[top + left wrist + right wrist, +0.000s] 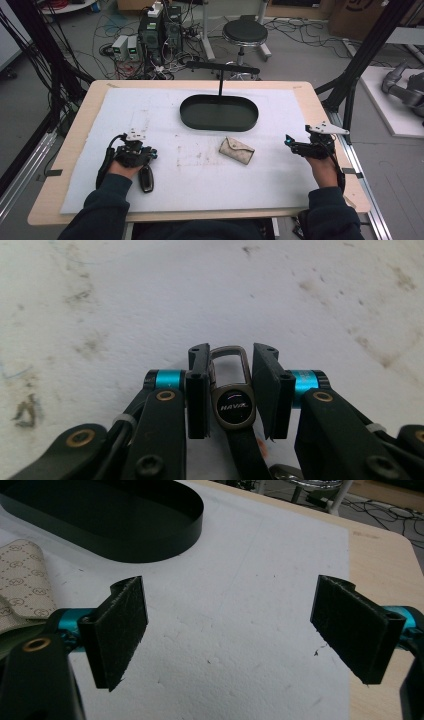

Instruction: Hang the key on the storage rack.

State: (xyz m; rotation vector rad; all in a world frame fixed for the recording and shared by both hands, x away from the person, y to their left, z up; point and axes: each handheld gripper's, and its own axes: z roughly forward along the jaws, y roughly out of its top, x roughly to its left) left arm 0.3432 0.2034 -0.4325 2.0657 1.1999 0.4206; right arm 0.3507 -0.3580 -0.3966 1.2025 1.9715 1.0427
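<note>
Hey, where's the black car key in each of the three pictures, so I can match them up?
High view: the car key lies lower left on the white mat, at the left gripper.
Left gripper view: bottom centre, its metal head clamped between the jaws.
Right gripper view: not in it.
Shared landmark: the white mat.

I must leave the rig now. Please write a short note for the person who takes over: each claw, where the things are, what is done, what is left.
Left claw: shut on the car key, gripping its head; the key lies on the white mat at the near left.
Right claw: open, holding nothing, over the mat at the right.
Beige pouch: on the mat, mid-table, in front of the black oval tray, which looks empty.
Done: key gripped, not yet lifted.
Left: probably lift the key and bring it to the pouch or the tray; which one cannot be told.
</note>
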